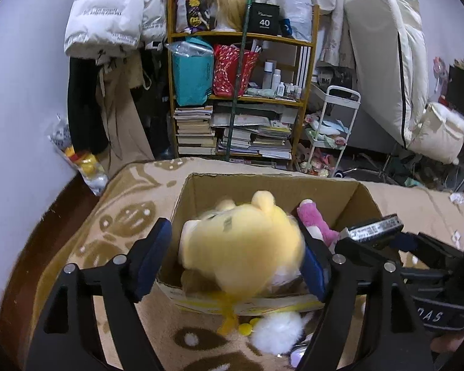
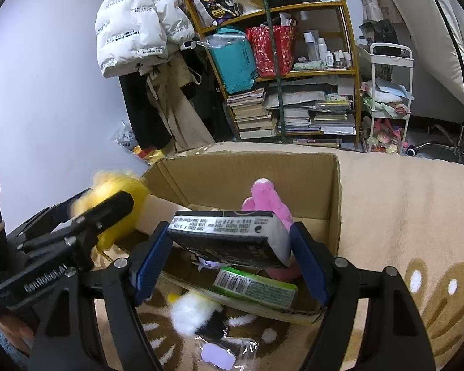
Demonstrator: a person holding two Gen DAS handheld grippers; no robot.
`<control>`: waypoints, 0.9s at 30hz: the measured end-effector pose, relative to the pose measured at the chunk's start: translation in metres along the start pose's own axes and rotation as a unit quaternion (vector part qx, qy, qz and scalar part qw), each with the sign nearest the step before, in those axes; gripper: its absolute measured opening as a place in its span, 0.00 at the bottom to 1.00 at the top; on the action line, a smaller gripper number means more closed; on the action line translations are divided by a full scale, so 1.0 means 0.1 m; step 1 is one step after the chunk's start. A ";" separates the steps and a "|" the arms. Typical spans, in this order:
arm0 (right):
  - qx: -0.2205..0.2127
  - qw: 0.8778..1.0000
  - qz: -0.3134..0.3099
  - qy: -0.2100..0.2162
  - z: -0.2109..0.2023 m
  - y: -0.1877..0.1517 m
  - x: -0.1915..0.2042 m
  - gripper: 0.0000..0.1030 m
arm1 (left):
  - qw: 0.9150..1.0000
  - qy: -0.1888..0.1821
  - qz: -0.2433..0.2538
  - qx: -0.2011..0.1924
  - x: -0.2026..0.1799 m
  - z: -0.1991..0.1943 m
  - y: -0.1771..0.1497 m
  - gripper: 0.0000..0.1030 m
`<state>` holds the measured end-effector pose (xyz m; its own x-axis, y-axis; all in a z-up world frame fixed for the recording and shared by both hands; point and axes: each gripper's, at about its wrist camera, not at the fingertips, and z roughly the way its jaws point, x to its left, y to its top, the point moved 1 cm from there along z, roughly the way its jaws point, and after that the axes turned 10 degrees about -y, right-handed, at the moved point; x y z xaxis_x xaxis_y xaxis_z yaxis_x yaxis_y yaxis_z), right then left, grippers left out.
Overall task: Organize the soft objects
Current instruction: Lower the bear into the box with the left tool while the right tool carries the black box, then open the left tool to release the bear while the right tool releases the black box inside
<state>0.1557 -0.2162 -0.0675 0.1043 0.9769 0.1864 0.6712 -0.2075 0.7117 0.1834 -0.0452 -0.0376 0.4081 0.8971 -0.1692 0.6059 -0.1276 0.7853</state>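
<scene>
An open cardboard box (image 1: 201,191) (image 2: 335,191) stands on a beige patterned blanket. My left gripper (image 1: 232,266) is open over the box's near edge; a blurred yellow plush (image 1: 241,247) sits between its fingers, touching the right pad, apart from the left one. The plush also shows in the right wrist view (image 2: 120,198). My right gripper (image 2: 229,256) is shut on a black and white packet (image 2: 232,238) over the box; it shows in the left wrist view (image 1: 374,227). A pink plush (image 1: 315,219) (image 2: 269,204) lies inside the box.
A green packet (image 2: 253,287) lies at the box's near side. A white fluffy toy (image 1: 278,330) (image 2: 195,309) and a small bagged item (image 2: 219,352) lie on the blanket (image 2: 402,216) in front. A cluttered shelf (image 1: 241,92), hanging coats and a white cart stand behind.
</scene>
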 end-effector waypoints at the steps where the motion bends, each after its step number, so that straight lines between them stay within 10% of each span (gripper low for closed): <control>1: 0.001 1.000 -0.002 -0.002 0.01 -0.01 0.00 0.80 | 1.000 -0.003 -0.006 -0.001 0.02 0.00 0.01 0.75; 27: 0.009 0.998 -0.051 -0.039 0.03 -0.06 0.04 0.97 | 1.000 -0.011 0.018 -0.003 -0.17 -0.03 0.05 0.93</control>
<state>0.1541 -0.2106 -0.0733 0.0910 0.9940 0.0606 0.6935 -0.1069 0.7124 0.1777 -0.0602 -0.0291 0.4441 0.8827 -0.1539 0.5871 -0.1569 0.7941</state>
